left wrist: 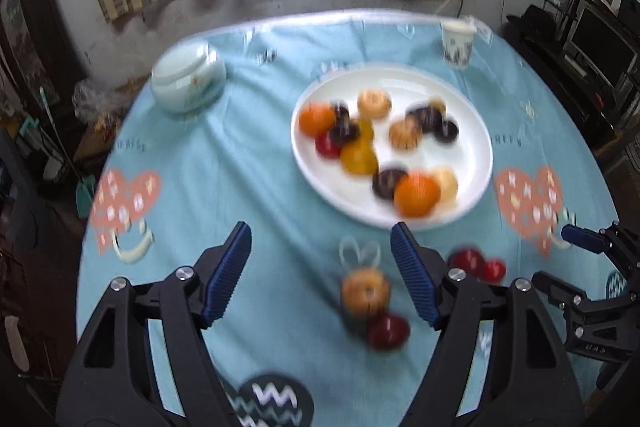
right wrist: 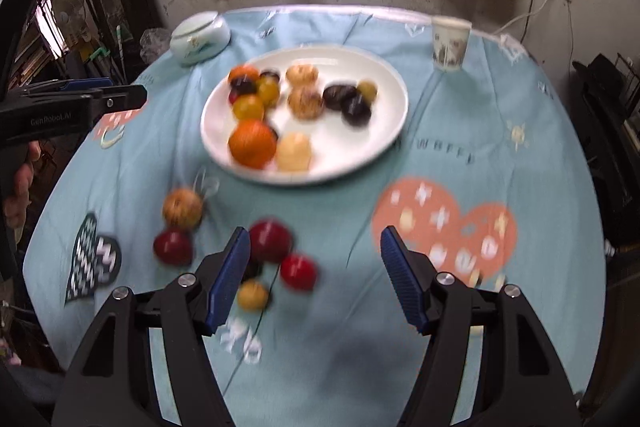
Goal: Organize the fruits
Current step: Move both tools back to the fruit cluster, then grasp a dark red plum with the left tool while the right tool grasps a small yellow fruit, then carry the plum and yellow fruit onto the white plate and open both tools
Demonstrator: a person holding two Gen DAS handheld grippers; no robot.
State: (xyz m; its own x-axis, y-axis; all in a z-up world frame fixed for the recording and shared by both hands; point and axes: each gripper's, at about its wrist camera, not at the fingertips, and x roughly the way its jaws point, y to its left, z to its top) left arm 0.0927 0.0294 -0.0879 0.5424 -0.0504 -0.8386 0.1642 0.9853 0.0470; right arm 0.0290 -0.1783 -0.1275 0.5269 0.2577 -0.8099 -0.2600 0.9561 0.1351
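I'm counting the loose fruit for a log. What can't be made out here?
- Left wrist view: loose fruit partly behind a gripper finger.
- Right wrist view: dark piece hidden behind the finger.
- Both views: plate fruit kinds motion-blurred.

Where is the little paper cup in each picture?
Left wrist view: the paper cup stands at the far edge of the table, upper right, beyond the white plate.
Right wrist view: the paper cup is again at the far edge, upper right, beyond and right of the white plate.
Shared landmark: the white plate of fruit, nearer than the cup in both.
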